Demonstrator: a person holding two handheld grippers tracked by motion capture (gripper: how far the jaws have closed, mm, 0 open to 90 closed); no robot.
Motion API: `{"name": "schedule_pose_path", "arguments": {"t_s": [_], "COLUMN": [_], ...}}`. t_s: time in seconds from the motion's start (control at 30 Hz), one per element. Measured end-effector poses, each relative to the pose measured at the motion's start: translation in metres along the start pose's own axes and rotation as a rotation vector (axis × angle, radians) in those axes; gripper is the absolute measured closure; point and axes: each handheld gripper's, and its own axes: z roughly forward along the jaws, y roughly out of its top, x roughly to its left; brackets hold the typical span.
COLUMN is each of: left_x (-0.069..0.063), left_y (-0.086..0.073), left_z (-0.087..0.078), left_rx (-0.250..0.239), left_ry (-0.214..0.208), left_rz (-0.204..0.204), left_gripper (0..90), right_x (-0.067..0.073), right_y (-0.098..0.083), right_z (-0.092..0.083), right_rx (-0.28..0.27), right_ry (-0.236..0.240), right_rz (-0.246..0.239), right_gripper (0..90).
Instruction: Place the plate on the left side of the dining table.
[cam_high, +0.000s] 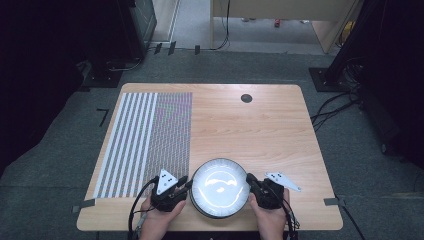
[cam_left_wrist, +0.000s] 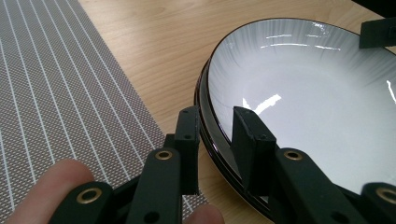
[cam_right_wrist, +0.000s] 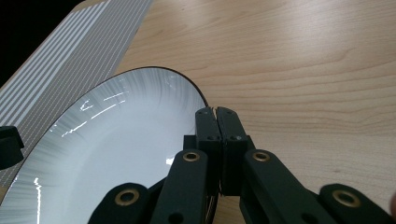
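A white plate (cam_high: 219, 189) with a dark rim lies near the table's front edge, between my two grippers. My left gripper (cam_high: 186, 184) is at the plate's left side. In the left gripper view the left gripper (cam_left_wrist: 217, 140) straddles the rim of the plate (cam_left_wrist: 308, 102): one jaw is outside it, the other over the white inside, with a gap on each side. My right gripper (cam_high: 249, 182) is at the plate's right edge. In the right gripper view the right gripper (cam_right_wrist: 216, 119) has its jaws pressed together where the rim of the plate (cam_right_wrist: 121, 140) runs in between them.
A striped grey-and-white placemat (cam_high: 145, 142) covers the left part of the wooden table (cam_high: 260, 130) and reaches close to the left gripper. A dark round grommet (cam_high: 246, 98) sits near the far edge. Cables lie on the floor to the right.
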Motion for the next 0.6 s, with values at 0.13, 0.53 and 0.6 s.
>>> {"name": "schedule_pose_path", "arguments": {"t_s": [0.13, 0.53, 0.6], "left_x": [0.000, -0.013, -0.016], "left_y": [0.001, 0.005, 0.005], "left_z": [-0.004, -0.001, 0.000], "left_rx": [-0.033, -0.053, -0.052], "left_ry": [0.019, -0.053, -0.059], "left_rz": [0.003, -0.029, -0.023], "left_gripper": [72.0, 62.9, 64.2], "right_x": [-0.001, -0.005, -0.004], "right_y": [0.003, 0.006, 0.006], "right_z": [-0.004, -0.011, -0.011], "right_rx": [-0.013, -0.025, -0.028], "right_ry": [-0.012, -0.028, -0.031], "right_rz": [-0.020, -0.038, -0.039], "right_gripper": [89.6, 89.5, 89.5]}}
